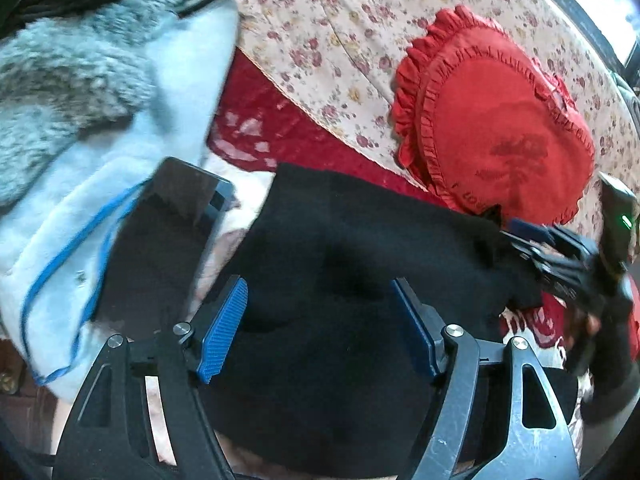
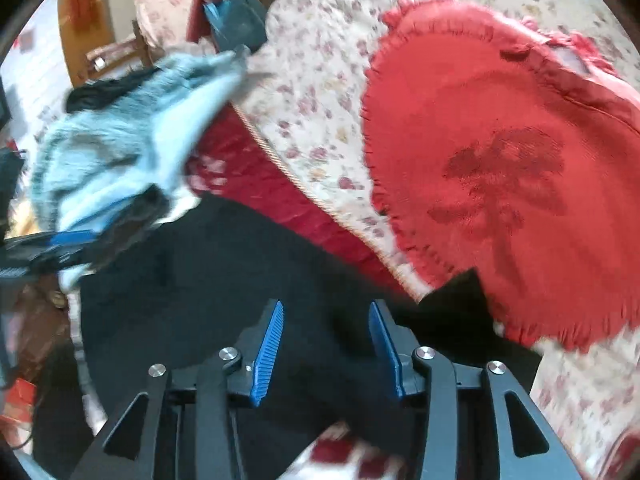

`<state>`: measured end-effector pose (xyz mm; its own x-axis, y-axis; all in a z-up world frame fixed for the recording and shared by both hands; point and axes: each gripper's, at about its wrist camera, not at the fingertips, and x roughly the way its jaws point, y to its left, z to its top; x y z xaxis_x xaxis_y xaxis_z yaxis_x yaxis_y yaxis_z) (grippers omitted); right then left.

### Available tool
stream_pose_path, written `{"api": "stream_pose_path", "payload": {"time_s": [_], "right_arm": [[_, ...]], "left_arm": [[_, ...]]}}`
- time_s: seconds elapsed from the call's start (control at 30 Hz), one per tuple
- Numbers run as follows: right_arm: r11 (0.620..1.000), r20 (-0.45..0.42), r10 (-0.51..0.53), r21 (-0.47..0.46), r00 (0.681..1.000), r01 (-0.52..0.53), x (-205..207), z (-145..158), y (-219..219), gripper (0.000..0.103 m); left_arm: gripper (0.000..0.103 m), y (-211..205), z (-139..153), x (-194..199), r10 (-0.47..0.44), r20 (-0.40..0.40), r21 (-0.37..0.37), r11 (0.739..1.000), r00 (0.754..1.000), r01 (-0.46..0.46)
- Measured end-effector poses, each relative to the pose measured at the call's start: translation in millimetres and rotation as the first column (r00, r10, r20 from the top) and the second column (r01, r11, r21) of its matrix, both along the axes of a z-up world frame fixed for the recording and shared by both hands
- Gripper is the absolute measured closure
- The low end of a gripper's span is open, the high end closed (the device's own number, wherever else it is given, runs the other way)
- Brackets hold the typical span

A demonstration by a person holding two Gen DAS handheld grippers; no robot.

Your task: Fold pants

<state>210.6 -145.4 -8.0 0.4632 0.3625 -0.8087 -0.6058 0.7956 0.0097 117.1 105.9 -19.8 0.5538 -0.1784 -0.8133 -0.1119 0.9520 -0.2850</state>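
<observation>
Below both grippers lies the black pants (image 1: 340,248), folded into a dark, flat slab on a bed, over a red patterned blanket (image 1: 256,128). Its far right corner touches the frilled edge of a red heart-shaped pillow (image 1: 504,120), which rests on a cream floral sheet (image 1: 328,36).

From the left wrist view, the left gripper (image 1: 320,312) hangs above the pants with its 2 blue pads spread wide and nothing between them but the cloth underneath. A pale blue fleece garment (image 1: 120,152) with a grey fur collar sits just to its left, next to a dark flat slab I cannot identify.

From the right wrist view, the right gripper (image 2: 326,344) stands with its jaws apart too, narrower than the left, empty, over the pants' near right part. This view is blurred.
</observation>
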Motion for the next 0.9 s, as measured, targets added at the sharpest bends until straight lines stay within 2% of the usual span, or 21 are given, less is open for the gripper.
{"api": "stream_pose_path", "payload": {"time_s": [0.17, 0.27, 0.3, 0.33, 0.4, 0.43, 0.5, 0.6, 0.73, 0.83, 0.9], "right_arm": [[0.984, -0.068, 0.102, -0.138, 0.992, -0.11, 48.6, -34.9, 19.3, 0.054], [0.974, -0.167, 0.162, -0.13, 0.973, -0.185, 59.2, -54.1, 22.1, 0.055], [0.979, -0.187, 0.166, -0.085, 0.968, -0.184, 62.1, -55.9, 19.1, 0.062], [0.983, -0.193, 0.167, -0.043, 0.967, -0.179, 62.4, -54.8, 15.9, 0.075], [0.989, -0.171, 0.14, -0.023, 0.975, -0.146, 57.6, -52.1, 11.6, 0.091], [0.991, -0.158, 0.129, -0.015, 0.979, -0.133, 52.6, -49.3, 10.7, 0.094], [0.994, -0.119, 0.112, 0.0, 0.987, -0.113, 36.0, -37.2, 9.0, 0.095], [0.991, -0.059, 0.115, 0.071, 0.992, -0.111, -5.2, -3.4, 1.2, 0.096], [0.977, 0.0, 0.14, 0.164, 0.99, -0.138, -82.9, 37.3, -2.1, 0.096], [0.962, 0.006, 0.184, 0.202, 0.983, -0.182, -144.6, 41.8, 6.2, 0.097], [0.958, -0.007, 0.202, 0.207, 0.979, -0.197, -183.9, 29.5, 17.6, 0.097]], "left_arm": [[0.03, -14.4, -26.3, 31.2, -0.041, -0.045, 0.038, 0.998, 0.998, 0.043], [0.03, -16.8, -41.7, 47.9, -0.035, -0.079, 0.067, 0.997, 0.996, 0.04], [0.03, -18.2, -44.5, 51.7, -0.034, -0.081, 0.081, 0.996, 0.996, 0.04], [0.03, -19.3, -45.9, 54.0, -0.034, -0.08, 0.098, 0.994, 0.996, 0.042], [0.03, -18.7, -46.4, 55.4, -0.03, -0.082, 0.101, 0.994, 0.996, 0.038], [0.03, -16.8, -44.9, 54.2, -0.026, -0.083, 0.092, 0.995, 0.996, 0.033], [0.03, -8.7, -36.8, 45.3, -0.006, -0.07, 0.055, 0.998, 0.998, 0.01], [0.03, 7.2, -18.3, 23.9, 0.03, -0.03, 0.017, 0.999, 0.999, -0.029], [0.03, 32.9, 11.5, -17.3, 0.079, 0.036, -0.013, 0.997, 0.996, -0.079], [0.03, 46.3, 26.3, -45.4, 0.12, 0.066, -0.027, 0.993, 0.991, -0.118], [0.03, 47.2, 28.6, -57.8, 0.121, 0.064, -0.043, 0.992, 0.991, -0.118]]}}
